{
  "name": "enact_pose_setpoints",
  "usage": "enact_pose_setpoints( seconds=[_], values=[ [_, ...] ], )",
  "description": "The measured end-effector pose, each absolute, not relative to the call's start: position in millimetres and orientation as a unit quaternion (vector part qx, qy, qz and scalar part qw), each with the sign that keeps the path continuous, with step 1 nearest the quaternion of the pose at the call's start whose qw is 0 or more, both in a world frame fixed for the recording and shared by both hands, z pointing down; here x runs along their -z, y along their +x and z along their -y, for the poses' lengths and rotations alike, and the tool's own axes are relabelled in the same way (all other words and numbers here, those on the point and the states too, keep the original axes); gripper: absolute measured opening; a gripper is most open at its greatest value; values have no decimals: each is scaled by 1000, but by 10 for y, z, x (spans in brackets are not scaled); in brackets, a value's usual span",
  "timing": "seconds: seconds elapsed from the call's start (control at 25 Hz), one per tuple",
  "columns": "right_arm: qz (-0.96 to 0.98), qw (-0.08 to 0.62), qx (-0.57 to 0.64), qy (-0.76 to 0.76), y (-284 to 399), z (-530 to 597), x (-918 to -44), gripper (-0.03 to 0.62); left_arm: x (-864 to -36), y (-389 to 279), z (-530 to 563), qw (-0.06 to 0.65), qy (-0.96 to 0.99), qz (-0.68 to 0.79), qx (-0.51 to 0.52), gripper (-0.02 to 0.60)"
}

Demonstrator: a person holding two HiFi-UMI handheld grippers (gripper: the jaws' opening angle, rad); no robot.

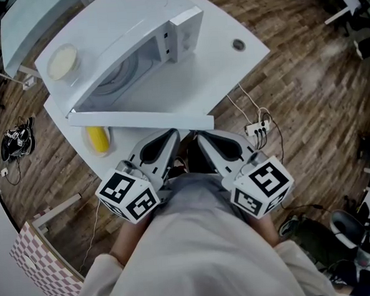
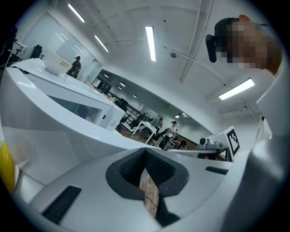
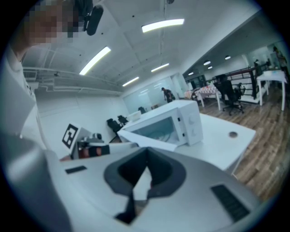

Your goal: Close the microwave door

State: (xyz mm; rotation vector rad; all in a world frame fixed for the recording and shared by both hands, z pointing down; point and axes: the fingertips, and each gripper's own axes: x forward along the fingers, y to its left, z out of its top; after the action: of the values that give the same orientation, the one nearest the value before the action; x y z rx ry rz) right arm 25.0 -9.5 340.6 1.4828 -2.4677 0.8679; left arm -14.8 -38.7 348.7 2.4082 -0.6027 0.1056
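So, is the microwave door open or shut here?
Open: the door stands swung out from the microwave, leaving the turntable inside exposed.

Brown wood-plank floor [image 1: 305, 74] spreads around the white curved worktop [image 1: 231, 79]. Long white ceiling strip lights [image 2: 151, 43] glow overhead. Black office chairs [image 3: 229, 93] stand far across the open room.

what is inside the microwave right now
A round turntable shows through the open front of the microwave, nothing visible on it. The microwave's own top covers the rest of the cavity, so anything deeper in cannot be seen.
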Motion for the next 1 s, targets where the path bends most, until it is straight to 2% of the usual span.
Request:
enact_pose_setpoints(
  seconds=[1.0],
  values=[
    [822,58,-299,481,353,364,-3433,21,-3528,-76,669,325,913,243,-46,16]
  ],
)
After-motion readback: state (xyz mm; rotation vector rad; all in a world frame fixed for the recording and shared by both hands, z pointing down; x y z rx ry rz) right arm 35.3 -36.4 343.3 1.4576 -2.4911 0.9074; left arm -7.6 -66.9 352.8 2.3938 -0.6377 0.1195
